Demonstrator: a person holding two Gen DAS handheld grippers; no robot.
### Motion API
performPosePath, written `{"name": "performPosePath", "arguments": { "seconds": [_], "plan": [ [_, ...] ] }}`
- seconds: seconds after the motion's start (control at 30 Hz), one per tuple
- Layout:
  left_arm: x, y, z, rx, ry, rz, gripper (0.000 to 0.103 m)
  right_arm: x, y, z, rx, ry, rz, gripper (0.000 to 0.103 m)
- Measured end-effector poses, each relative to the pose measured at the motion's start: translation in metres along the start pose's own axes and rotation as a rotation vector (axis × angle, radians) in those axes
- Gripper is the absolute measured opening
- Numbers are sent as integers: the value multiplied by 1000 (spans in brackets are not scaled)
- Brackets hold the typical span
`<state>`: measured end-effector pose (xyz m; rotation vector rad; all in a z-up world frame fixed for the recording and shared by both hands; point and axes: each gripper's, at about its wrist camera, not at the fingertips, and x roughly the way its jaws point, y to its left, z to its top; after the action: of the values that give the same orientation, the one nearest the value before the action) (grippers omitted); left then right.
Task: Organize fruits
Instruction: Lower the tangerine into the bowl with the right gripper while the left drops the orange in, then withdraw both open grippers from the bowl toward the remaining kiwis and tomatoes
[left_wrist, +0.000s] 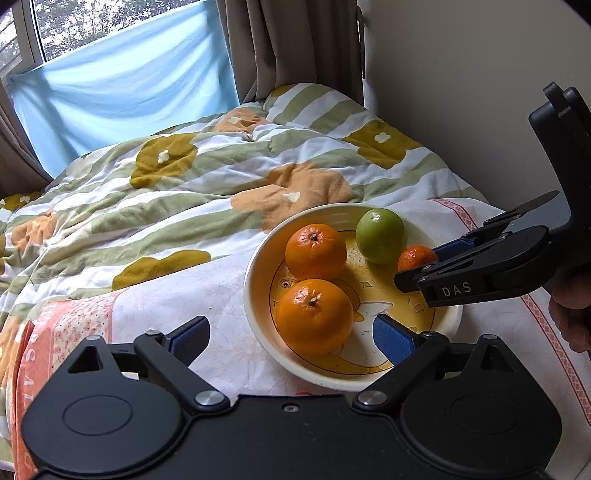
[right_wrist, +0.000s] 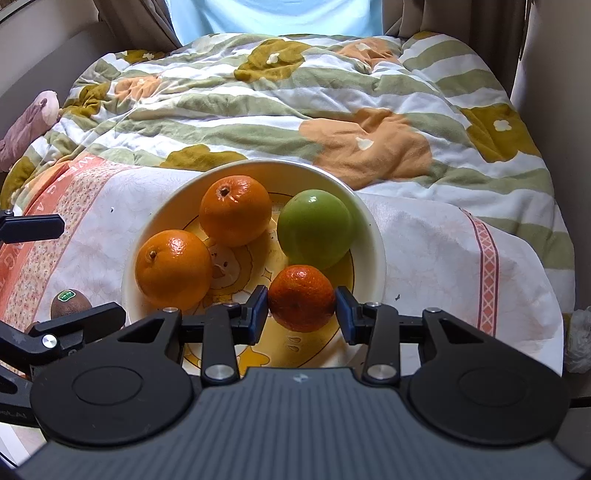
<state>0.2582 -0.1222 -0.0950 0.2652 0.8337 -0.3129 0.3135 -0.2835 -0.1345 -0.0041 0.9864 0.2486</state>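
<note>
Fruits filled the bowl (right_wrist: 373, 236) on the bed: 2 oranges (right_wrist: 173, 264) at its left, a green apple (right_wrist: 314, 227) at its right. The right gripper (right_wrist: 301, 310) pinched a small tangerine (right_wrist: 301, 297) over the near rim, apparently to set it down. The left gripper (left_wrist: 291, 338) hung wide and empty beside the bowl. A kiwi (right_wrist: 68, 301) lay outside, left of the bowl.

A cream bowl (right_wrist: 371, 236) with a yellow cartoon centre sits on the bed, holding two large oranges (right_wrist: 173, 268) (right_wrist: 235, 210) side by side, stems up, and a smooth green fruit (right_wrist: 314, 228). A small, darker mandarin (right_wrist: 301, 297) hangs between blue pads above the near rim — a brown kiwi (right_wrist: 70, 302) lies outside, stickered.
</note>
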Motion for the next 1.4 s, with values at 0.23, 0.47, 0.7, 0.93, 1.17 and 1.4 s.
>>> {"name": "performPosePath", "arguments": {
  "seconds": [0.23, 0.47, 0.7, 0.93, 1.17, 1.4],
  "plan": [
    [-1, 1, -2, -7, -3, 1, 97, 3, 5, -2, -28, -2, 1, 89],
    [-8, 7, -4, -36, -13, 8, 97, -12, 7, -3, -20, -68, -5, 103],
    [-23, 8, -5, -37, -35, 23, 97, -25, 9, -4, -19, -102, -31, 103],
    [-53, 15, -8, -42, -82, 63, 98, -56, 19, -8, -20, -135, -68, 103],
    [-104, 38, -25, -54, -153, 82, 103, -98, 44, -17, 38, -156, -84, 103],
    [-148, 78, -52, -90, -187, 95, 103, -135, 86, -35, 67, -200, -96, 103]
  ]
}}
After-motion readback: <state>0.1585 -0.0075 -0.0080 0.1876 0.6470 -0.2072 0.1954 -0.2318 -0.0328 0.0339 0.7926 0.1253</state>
